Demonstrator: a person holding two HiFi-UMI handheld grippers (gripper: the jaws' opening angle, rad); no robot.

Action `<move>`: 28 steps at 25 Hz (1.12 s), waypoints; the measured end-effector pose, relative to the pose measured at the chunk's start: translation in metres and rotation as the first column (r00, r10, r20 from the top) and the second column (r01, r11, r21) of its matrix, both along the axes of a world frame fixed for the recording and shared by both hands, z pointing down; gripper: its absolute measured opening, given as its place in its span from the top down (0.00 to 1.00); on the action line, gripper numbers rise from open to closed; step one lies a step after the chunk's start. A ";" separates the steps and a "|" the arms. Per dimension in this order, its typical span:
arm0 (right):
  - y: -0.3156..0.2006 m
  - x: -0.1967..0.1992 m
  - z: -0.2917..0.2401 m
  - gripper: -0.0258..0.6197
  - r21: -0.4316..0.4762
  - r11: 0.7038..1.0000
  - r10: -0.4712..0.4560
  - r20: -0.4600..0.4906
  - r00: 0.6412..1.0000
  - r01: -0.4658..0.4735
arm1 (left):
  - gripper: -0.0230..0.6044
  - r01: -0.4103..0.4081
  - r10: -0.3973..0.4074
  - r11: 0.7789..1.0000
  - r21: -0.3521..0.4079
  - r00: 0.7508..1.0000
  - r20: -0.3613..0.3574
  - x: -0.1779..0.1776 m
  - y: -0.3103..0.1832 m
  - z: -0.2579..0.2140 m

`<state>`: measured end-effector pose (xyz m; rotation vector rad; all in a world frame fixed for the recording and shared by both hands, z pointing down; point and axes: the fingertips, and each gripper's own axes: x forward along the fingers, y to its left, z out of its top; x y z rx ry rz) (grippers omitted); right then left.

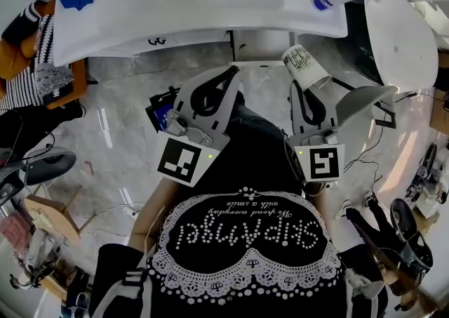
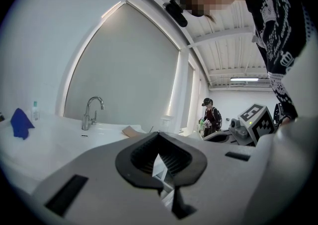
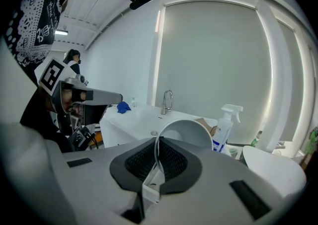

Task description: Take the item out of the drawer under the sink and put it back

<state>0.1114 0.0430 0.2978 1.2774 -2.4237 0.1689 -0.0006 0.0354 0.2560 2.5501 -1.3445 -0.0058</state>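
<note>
Here a paper cup is held by its rim

It is clamped in the right gripper before the sink; the left gripper has its jaws closed on nothing; the drawer cannot be made out under the sink's edge

floor: grey marble | walls: white | window: grey blind down | ceiling light: on
</note>
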 end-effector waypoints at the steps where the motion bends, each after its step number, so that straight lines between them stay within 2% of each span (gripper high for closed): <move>1: -0.001 0.000 0.002 0.92 -0.002 1.000 -0.006 -0.006 1.000 0.006 | 0.96 0.001 -0.001 1.000 0.001 1.000 0.001 0.000 0.000 0.000; 28: -0.017 0.007 0.073 0.92 -0.138 0.984 -0.128 -0.131 0.983 0.110 | 0.96 0.086 -0.086 0.996 -0.004 0.996 0.023 -0.011 -0.006 -0.005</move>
